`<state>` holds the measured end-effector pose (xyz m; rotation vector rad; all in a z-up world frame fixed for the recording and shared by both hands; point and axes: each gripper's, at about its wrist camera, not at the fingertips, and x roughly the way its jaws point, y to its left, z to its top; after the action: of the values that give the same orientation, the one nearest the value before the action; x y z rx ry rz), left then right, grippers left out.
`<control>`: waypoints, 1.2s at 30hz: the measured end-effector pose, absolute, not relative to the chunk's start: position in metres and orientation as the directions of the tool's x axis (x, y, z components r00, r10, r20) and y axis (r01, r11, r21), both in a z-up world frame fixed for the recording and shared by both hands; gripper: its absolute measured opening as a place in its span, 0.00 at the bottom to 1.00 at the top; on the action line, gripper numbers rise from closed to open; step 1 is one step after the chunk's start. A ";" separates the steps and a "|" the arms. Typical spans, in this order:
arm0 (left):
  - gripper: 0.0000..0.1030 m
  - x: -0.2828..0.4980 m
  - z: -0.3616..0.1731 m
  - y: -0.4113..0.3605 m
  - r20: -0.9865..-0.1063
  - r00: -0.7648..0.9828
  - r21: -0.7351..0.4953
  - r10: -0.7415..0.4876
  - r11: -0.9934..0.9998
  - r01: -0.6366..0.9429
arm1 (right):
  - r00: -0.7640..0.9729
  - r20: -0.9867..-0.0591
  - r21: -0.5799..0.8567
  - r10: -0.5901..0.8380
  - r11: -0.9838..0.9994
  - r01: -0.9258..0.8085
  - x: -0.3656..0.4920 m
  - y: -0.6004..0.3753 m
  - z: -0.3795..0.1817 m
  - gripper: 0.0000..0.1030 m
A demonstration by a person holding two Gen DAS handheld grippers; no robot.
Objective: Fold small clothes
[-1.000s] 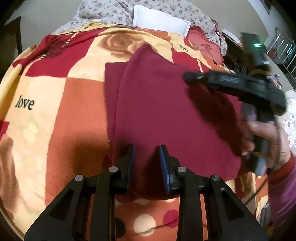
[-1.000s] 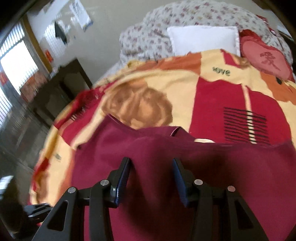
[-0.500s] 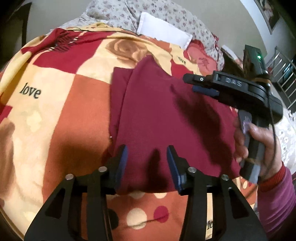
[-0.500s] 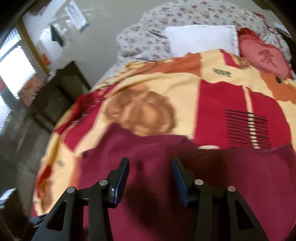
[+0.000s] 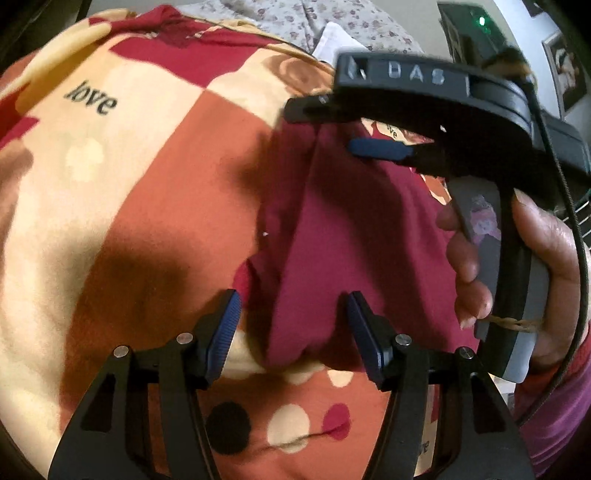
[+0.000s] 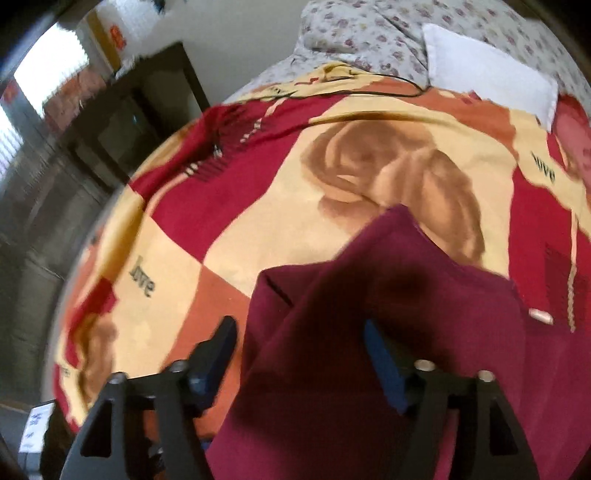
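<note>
A maroon garment (image 5: 351,229) lies flat on a patterned blanket (image 5: 110,184), with a folded strip along its left side. My left gripper (image 5: 293,326) hovers low over the garment's near edge. Its jaws are opening; the cloth edge lies between them, but the pads do not press it. A hand (image 5: 535,258) holds my right gripper (image 5: 332,129) over the garment's far left part. In the right wrist view the right gripper (image 6: 299,343) stands over the garment (image 6: 388,314), straddling its left edge. These jaws are opening too, and hold nothing.
The red, orange and cream blanket (image 6: 258,206) with roses and "love" lettering covers the bed. A white pillow (image 6: 487,81) and a floral quilt (image 6: 369,33) lie at the head. A thin black cable (image 6: 369,92) crosses the blanket's far end. Dark furniture (image 6: 140,110) stands left of the bed.
Both grippers' jaws have spread wider. The right gripper swung left across the garment to its left edge. The left gripper moved in lower over the garment's near edge.
</note>
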<state>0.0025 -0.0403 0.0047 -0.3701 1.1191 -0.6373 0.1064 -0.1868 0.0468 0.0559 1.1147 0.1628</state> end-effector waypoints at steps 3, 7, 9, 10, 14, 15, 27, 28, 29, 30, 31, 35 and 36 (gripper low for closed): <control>0.58 0.007 -0.001 -0.036 -0.690 0.280 -0.616 -0.667 0.745 0.258 | 0.416 -0.908 0.000 0.055 0.991 -0.131 0.113 -0.169 0.039 0.85; 0.58 0.008 -0.001 -0.036 -0.684 0.284 -0.621 -0.672 0.741 0.257 | 0.436 -0.899 -0.113 -0.030 0.980 -0.166 0.114 -0.158 0.031 0.84; 0.58 0.007 0.000 -0.038 -0.687 0.285 -0.613 -0.668 0.744 0.266 | 0.465 -0.882 -0.185 -0.079 0.965 -0.186 0.110 -0.156 0.032 0.55; 0.59 0.008 0.001 -0.038 -0.686 0.284 -0.613 -0.670 0.743 0.269 | 0.478 -0.876 -0.181 -0.066 0.963 -0.198 0.106 -0.160 0.034 0.50; 0.65 0.010 0.004 -0.040 -0.681 0.287 -0.617 -0.674 0.739 0.272 | 0.477 -0.875 -0.010 0.083 0.982 -0.189 0.095 -0.192 0.046 0.23; 0.66 0.010 0.005 -0.041 -0.684 0.290 -0.609 -0.670 0.743 0.279 | 0.477 -0.872 0.024 0.110 0.983 -0.182 0.093 -0.197 0.049 0.19; 0.65 0.032 0.007 -0.082 -0.704 0.316 -0.529 -0.636 0.767 0.363 | 0.492 -0.828 0.239 0.268 0.963 -0.123 0.066 -0.238 0.064 0.16; 0.53 0.031 0.009 -0.082 -0.694 0.323 -0.533 -0.643 0.761 0.369 | 0.491 -0.828 0.242 0.271 0.962 -0.123 0.066 -0.237 0.063 0.16; 0.47 0.028 0.010 -0.081 -0.688 0.329 -0.532 -0.646 0.758 0.376 | 0.490 -0.826 0.252 0.279 0.960 -0.122 0.067 -0.237 0.062 0.16; 0.45 0.027 0.012 -0.080 -0.682 0.341 -0.527 -0.647 0.758 0.383 | 0.486 -0.826 0.265 0.287 0.957 -0.117 0.069 -0.236 0.062 0.16; 0.41 0.025 0.014 -0.079 -0.675 0.352 -0.523 -0.648 0.757 0.391 | 0.482 -0.829 0.263 0.283 0.958 -0.110 0.070 -0.235 0.061 0.16; 0.37 0.023 0.016 -0.076 -0.657 0.362 -0.534 -0.661 0.747 0.396 | 0.460 -0.849 0.231 0.259 0.966 -0.118 0.081 -0.222 0.059 0.19; 0.37 0.022 0.017 -0.076 -0.656 0.363 -0.535 -0.662 0.746 0.396 | 0.448 -0.862 0.206 0.238 0.971 -0.120 0.085 -0.216 0.057 0.24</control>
<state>0.0218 -0.0756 0.0167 -0.3083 0.9849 -0.6950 0.0852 -0.2160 0.0573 0.1210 1.0845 0.2219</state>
